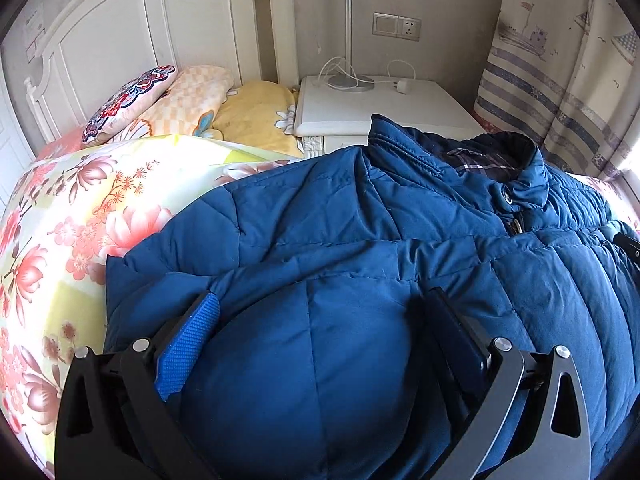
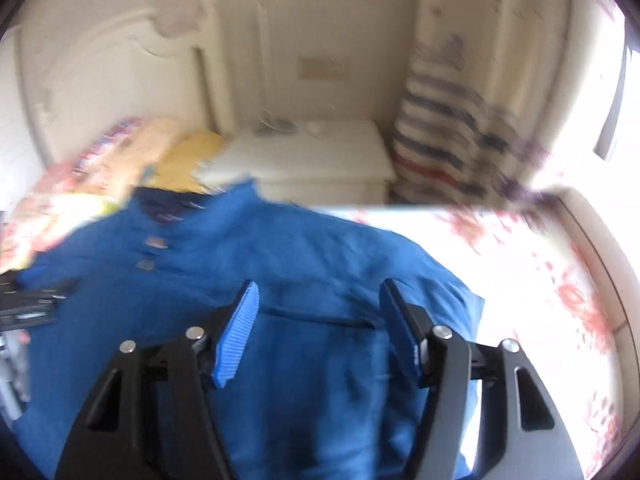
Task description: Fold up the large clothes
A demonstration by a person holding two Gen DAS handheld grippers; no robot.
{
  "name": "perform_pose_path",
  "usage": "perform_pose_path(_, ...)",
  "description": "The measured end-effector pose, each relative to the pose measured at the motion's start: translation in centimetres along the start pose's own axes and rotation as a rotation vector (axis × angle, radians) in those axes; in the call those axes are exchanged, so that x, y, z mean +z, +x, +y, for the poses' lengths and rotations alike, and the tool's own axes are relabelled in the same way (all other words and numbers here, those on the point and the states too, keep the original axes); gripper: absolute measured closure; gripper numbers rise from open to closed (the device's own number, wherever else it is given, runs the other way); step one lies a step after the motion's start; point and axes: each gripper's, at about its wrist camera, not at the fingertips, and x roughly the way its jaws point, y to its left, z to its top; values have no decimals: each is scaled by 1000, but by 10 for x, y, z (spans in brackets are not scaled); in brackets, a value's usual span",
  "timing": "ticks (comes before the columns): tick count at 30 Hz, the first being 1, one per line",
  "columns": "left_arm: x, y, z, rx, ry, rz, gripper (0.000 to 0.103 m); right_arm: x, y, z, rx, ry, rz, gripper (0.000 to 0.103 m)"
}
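A large blue quilted jacket (image 1: pixel 360 232) lies spread on the bed, collar towards the nightstand. My left gripper (image 1: pixel 320 300) is open, its jaws wide apart, with a puffed bulge of the jacket between the fingers (image 1: pixel 192 340). In the blurred right wrist view the same jacket (image 2: pixel 280 248) lies below my right gripper (image 2: pixel 318 292), which is open over its right part. The other gripper shows at the left edge of that view (image 2: pixel 28 304).
A floral bedsheet (image 1: pixel 80 208) covers the bed. Pillows (image 1: pixel 160 100) lie against the white headboard (image 1: pixel 140 20). A white nightstand (image 1: pixel 380 108) with a lamp base and charger stands beyond. A patterned curtain (image 1: pixel 560 60) hangs at the right.
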Motion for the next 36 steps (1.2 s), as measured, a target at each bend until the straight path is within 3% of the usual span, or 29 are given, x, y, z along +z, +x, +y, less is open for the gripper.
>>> perform_pose_path(3, 0, 0, 1, -4, -3, -1, 4, -1, 7, -16, 86, 72, 25, 35)
perform_pose_path(6, 0, 0, 2, -9, -8, -3, 4, 0, -7, -16, 57, 90, 21, 36)
perform_pose_path(7, 0, 0, 2, -10, -8, -3, 4, -2, -23, -10, 28, 77, -23, 35)
perform_pose_path(11, 0, 0, 3, -17, -14, -5, 4, -18, -70, 32, 63, -77, -177, 35)
perform_pose_path(13, 0, 0, 3, -18, -16, -8, 4, -28, -67, 52, 43, -190, -154, 35)
perform_pose_path(14, -1, -1, 3, -20, -18, -9, 4, -38, -52, 60, 4, -246, -100, 35)
perform_pose_path(17, -1, -1, 4, -22, -24, -10, 4, -47, -26, 59, 14, -233, -34, 32)
perform_pose_path(24, -1, 0, 3, -20, -20, 3, 4, -48, -24, 61, 8, -235, -27, 31)
perform_pose_path(28, 14, -2, 7, -56, 7, 117, 5, -48, -22, 63, 18, -245, 2, 29)
perform_pose_path(31, 36, -21, 13, -98, 10, 94, 5, -25, -23, 54, 114, -278, 128, 28)
perform_pose_path(32, 45, -26, 14, -95, 18, 70, 5, -15, -28, 48, 140, -262, 134, 35)
perform_pose_path(34, 66, -24, 15, -27, 40, 31, 5, 15, -43, 31, 129, -224, 57, 40)
perform_pose_path(36, 77, 1, 17, 15, 37, 78, 5, 42, -46, 24, 104, -214, -2, 51)
